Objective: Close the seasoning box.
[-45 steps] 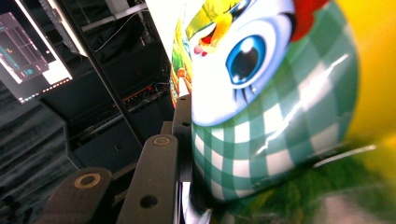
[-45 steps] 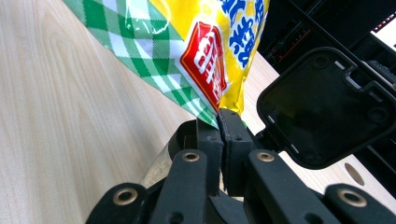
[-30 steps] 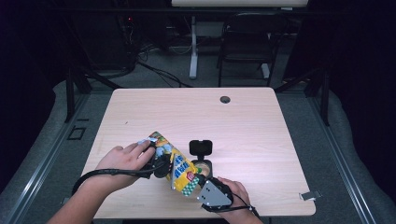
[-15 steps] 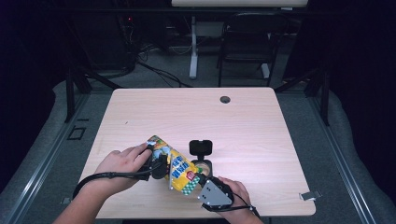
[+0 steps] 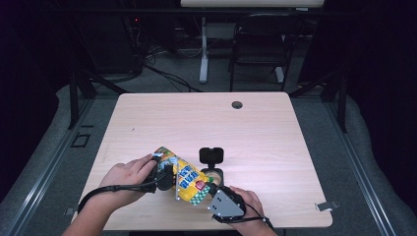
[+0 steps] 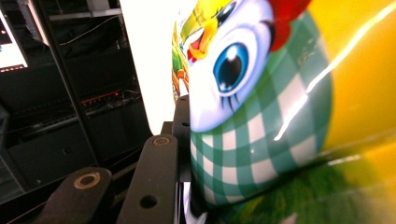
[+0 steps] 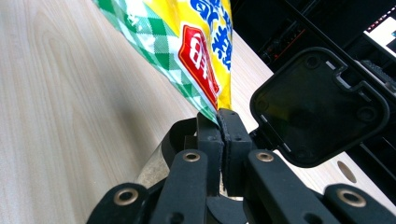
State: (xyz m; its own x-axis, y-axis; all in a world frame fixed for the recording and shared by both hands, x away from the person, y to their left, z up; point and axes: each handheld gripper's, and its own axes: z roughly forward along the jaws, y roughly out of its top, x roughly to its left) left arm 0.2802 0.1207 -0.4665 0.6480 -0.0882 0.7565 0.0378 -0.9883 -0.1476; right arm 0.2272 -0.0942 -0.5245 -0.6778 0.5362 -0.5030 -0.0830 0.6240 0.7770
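A yellow snack bag (image 5: 184,179) with green check and a cartoon bird is held just above the table between both grippers. My left gripper (image 5: 166,176) is shut on its left end; in the left gripper view the bag (image 6: 261,116) presses against the black jaw and hides the other one. My right gripper (image 5: 209,187) pinches the bag's lower right corner, and in the right gripper view both jaws (image 7: 219,117) close on the bag's (image 7: 187,42) tip. Just behind stands a small clear jar (image 5: 215,173) with its black hinged lid (image 5: 211,155) open.
The wooden table (image 5: 275,132) has a round cable hole (image 5: 237,104) near its far edge. The jar's lid (image 7: 320,105) rises close to the right of my right gripper. Dark desks, a chair and cables lie beyond the table.
The left hand and its end of the bag have shifted slightly toward the table's front. The right gripper has stayed put on the bag's corner.
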